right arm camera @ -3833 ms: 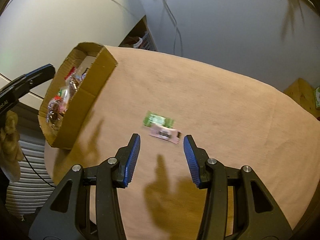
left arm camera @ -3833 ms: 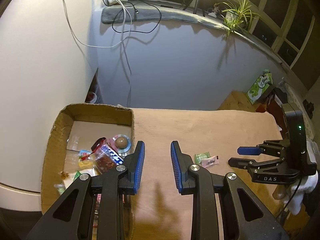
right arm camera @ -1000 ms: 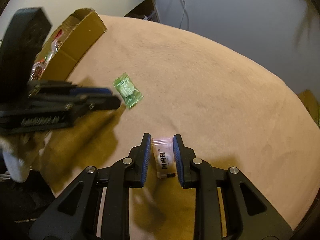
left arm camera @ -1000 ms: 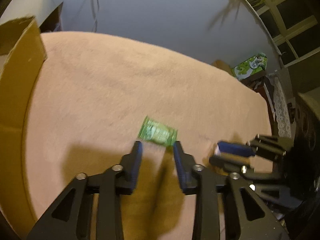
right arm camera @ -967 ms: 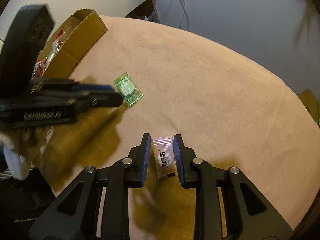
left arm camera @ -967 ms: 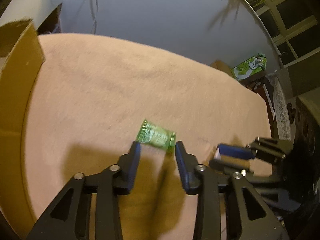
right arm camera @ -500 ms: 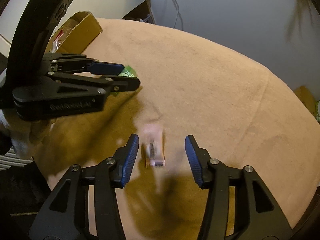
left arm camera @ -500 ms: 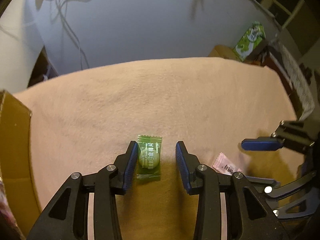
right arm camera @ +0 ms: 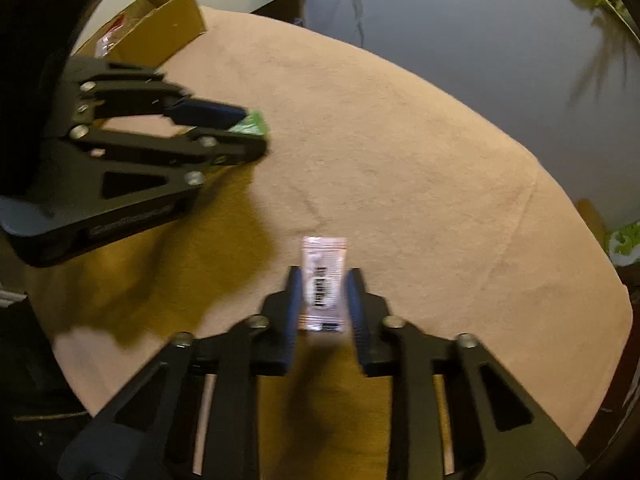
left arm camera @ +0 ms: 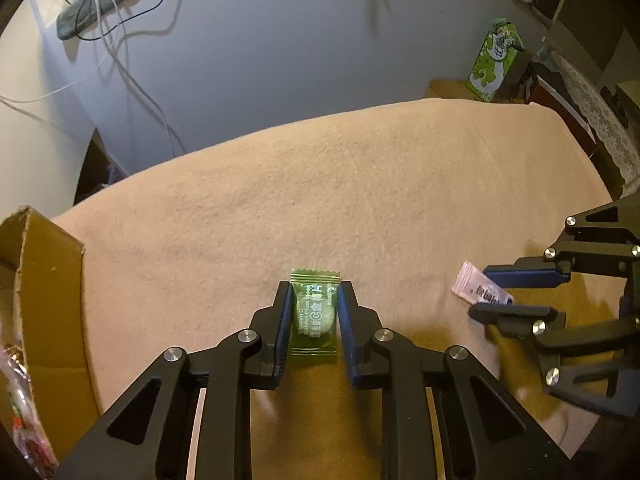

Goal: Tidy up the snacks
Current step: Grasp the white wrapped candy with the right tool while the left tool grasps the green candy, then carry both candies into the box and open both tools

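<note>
My left gripper (left arm camera: 313,297) is shut on a green wrapped candy (left arm camera: 315,312), pressing both its sides just above the tan cloth. My right gripper (right arm camera: 323,282) is shut on a pink sachet (right arm camera: 323,276) with dark print. From the left wrist view the right gripper (left arm camera: 482,292) holds the pink sachet (left arm camera: 478,289) at the right. From the right wrist view the left gripper (right arm camera: 252,132) holds the green candy (right arm camera: 253,125) at the left. The open cardboard box (left arm camera: 44,280) with several snacks inside stands at the table's left end; it also shows in the right wrist view (right arm camera: 160,20).
The tan cloth (left arm camera: 360,184) covers the whole table. A grey wall with hanging cables (left arm camera: 132,60) is behind it. A green carton (left arm camera: 494,64) stands past the far right corner.
Both grippers have closed: the left on the green candy, the right on the pink sachet, which lay loose between its open fingers half a second ago.
</note>
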Motion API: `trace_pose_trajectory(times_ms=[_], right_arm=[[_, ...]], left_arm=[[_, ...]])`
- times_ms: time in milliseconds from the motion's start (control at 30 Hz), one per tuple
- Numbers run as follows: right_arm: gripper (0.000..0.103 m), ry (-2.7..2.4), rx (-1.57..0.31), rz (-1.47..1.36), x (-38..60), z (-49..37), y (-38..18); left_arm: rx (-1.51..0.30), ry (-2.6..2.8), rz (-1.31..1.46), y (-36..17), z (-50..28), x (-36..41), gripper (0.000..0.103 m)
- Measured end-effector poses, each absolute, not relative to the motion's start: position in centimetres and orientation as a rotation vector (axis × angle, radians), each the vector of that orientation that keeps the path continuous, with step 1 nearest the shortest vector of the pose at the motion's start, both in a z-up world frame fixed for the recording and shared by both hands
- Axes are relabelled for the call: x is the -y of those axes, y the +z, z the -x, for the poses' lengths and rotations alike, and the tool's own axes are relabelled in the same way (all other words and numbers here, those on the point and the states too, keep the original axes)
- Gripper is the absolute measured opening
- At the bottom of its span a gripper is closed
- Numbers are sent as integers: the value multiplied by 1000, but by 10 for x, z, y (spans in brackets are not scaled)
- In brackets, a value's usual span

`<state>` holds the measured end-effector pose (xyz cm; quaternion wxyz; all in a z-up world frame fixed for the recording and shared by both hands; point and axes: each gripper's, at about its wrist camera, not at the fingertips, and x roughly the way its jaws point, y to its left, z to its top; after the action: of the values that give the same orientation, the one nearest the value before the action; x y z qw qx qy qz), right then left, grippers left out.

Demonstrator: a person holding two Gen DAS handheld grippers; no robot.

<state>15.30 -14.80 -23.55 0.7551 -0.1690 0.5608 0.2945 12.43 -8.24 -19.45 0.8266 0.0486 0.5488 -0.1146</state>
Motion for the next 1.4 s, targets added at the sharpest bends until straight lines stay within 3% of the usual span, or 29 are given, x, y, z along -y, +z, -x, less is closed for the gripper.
trace_pose_trajectory(times_ms=[733, 1400], right_arm=[[20, 636, -1162, 189, 182, -141, -174], [20, 849, -1038, 250, 43, -152, -113]], left_arm=[[-1119, -192, 86, -142, -90, 26, 20], [-1021, 20, 177, -104, -49, -80, 20]])
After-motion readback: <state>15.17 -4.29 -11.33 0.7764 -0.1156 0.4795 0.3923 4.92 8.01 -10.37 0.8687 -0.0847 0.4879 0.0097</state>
